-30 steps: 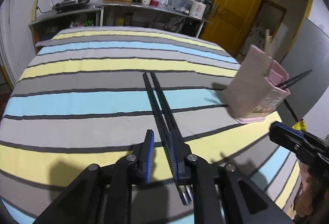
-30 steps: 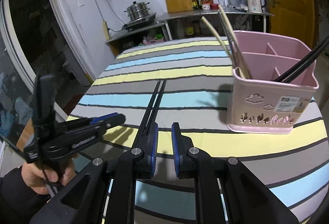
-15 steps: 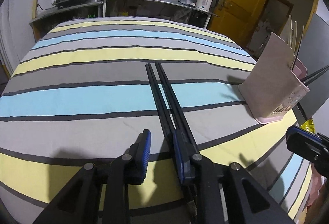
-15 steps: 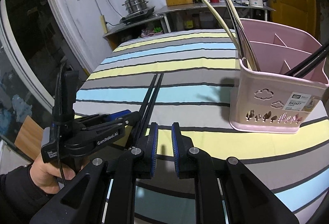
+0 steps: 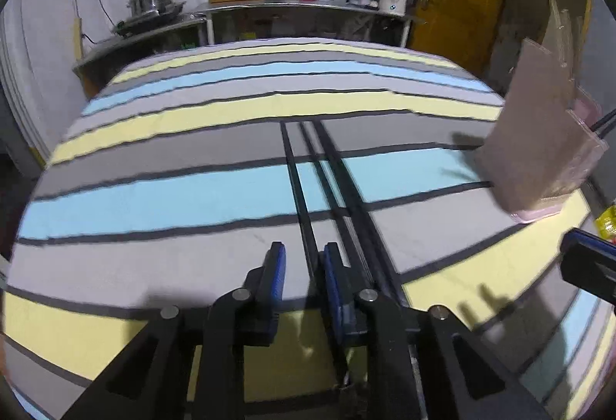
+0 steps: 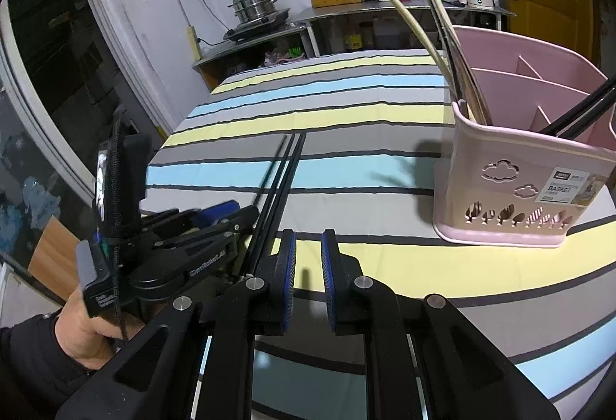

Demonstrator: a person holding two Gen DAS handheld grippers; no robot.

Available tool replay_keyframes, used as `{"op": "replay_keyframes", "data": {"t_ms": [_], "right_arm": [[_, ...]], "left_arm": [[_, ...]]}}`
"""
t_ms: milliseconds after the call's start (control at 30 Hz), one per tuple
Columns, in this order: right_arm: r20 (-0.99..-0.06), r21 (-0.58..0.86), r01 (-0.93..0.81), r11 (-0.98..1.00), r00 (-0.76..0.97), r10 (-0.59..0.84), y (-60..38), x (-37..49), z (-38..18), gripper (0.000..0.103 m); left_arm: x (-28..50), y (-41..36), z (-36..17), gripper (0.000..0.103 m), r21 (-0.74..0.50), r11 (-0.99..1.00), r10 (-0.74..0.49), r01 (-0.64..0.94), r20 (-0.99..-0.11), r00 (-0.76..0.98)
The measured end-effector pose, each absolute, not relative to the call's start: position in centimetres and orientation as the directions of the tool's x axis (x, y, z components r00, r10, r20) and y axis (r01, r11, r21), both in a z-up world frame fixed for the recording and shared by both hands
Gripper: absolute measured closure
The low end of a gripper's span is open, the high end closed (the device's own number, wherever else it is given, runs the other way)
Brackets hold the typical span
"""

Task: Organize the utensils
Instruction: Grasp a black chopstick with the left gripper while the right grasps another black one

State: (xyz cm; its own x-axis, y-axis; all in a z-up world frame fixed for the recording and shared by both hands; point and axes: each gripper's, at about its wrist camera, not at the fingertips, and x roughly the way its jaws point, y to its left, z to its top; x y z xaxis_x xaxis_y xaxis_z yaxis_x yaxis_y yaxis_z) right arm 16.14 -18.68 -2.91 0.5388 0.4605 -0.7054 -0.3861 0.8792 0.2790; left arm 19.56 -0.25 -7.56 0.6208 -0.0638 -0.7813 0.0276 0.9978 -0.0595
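One striped bench (image 6: 385, 166) is carrying a pink utensil basket (image 6: 516, 196), and black chopsticks (image 5: 331, 181) are lying on the cloth well to the basket's left. Near the chopsticks' close ends the left claw (image 5: 301, 275) is standing slightly apart with one stick between its pads, unpinched. The right claw (image 6: 308, 266) is hovering empty nearer the basket, its pads narrowly apart.

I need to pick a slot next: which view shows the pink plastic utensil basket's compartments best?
The right wrist view: the pink plastic utensil basket shows its open top, dividers and the utensils inside. The left wrist view catches only a blurred side wall at the frame edge.
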Motion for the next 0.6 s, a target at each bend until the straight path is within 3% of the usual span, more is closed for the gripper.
{"op": "replay_keyframes", "data": {"t_ms": [167, 600], "right_arm": [[-0.718, 0.276, -0.401, 0.874, 0.518, 0.465, -17.2, 17.3, -3.9, 0.089], [-0.774, 0.285, -0.407, 0.868, 0.437, 0.459, -12.1, 22.9, -8.1, 0.089]], "left_arm": [[19.8, 2.1, -7.5, 0.092, -0.112, 0.993, -0.069, -0.032, -0.788, 0.611], [17.2, 6.5, -7.6, 0.095, -0.212, 0.970, -0.096, -0.122, -0.787, 0.610]]}}
